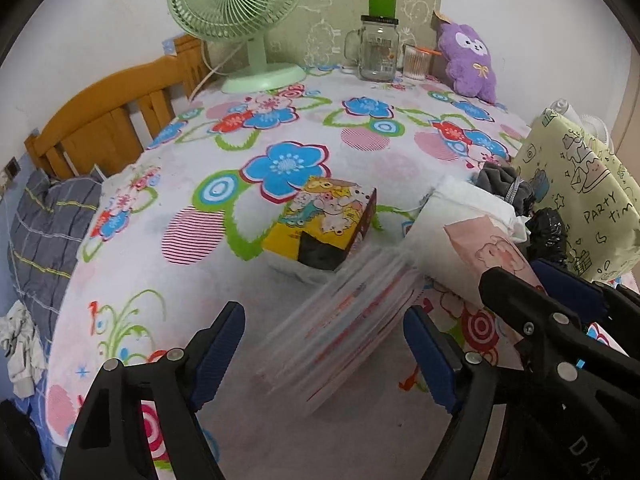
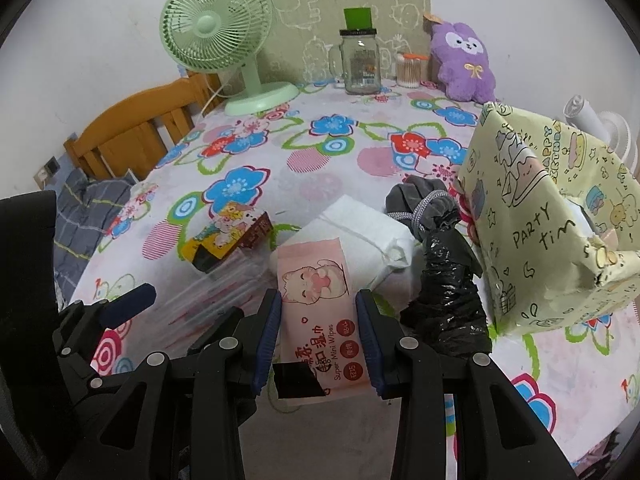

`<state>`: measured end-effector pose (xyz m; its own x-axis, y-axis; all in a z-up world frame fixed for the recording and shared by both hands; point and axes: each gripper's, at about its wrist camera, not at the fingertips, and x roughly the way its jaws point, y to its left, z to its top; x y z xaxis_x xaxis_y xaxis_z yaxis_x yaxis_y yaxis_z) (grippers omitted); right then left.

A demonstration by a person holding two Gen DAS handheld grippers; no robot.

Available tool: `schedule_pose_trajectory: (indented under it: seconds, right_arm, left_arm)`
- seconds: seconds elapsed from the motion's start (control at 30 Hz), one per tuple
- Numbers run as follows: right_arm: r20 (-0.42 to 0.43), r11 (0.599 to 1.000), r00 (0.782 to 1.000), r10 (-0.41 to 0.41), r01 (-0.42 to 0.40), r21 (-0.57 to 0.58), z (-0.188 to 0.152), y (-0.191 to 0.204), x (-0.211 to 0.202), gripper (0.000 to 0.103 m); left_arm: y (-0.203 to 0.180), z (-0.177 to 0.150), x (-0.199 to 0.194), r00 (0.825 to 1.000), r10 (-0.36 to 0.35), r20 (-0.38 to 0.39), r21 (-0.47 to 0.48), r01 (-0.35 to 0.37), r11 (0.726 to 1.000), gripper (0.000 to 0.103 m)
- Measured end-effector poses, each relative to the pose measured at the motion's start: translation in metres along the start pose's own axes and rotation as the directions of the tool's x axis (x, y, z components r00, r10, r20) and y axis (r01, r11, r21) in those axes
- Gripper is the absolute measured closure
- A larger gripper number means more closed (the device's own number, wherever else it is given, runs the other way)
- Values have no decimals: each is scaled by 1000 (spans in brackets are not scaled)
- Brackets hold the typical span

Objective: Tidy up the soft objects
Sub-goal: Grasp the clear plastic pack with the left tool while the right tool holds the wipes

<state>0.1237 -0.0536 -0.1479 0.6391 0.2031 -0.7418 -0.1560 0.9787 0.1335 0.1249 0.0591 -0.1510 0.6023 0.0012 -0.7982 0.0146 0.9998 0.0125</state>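
Note:
My right gripper (image 2: 318,340) is shut on a pink pack of mini wet wipes (image 2: 316,300) and holds it above the table; the pack also shows in the left wrist view (image 1: 500,256). My left gripper (image 1: 324,356) is open and empty above a blurred stack of clear plastic bags (image 1: 344,324). A yellow tissue pack (image 1: 324,224) lies beyond the stack. A white cloth pouch (image 2: 360,224), a grey bundle (image 2: 424,204) and a black plastic bag roll (image 2: 448,300) lie to the right. A purple plush (image 2: 464,60) sits at the back.
A box wrapped in yellow party paper (image 2: 548,232) stands at the right. A green fan (image 2: 216,36), a glass jar (image 2: 360,64) and a cup of cotton swabs (image 2: 410,70) stand at the back. A wooden chair (image 1: 108,120) is at the left of the floral tablecloth (image 1: 360,140).

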Motion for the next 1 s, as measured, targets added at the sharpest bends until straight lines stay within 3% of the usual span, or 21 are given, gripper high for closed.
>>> schedule_pose_trajectory:
  seconds: [0.3,0.73,1.0]
  right_arm:
    - [-10,999,999,-34,34,5,0,-8,9,62]
    - [-15,1000,1000,-20,20,9,-5,-11,7,61]
    - [3,1000,1000,-4,4,13,-6,-12,-4,61]
  left_arm:
    - [-8,-2,9,999,-36,-29,-1,36,999,33]
    - [-21,-10,-5,997,-64,-35,9,64,998,81]
    - [-33,-12,-25,998,-60,14,25,60,998,83]
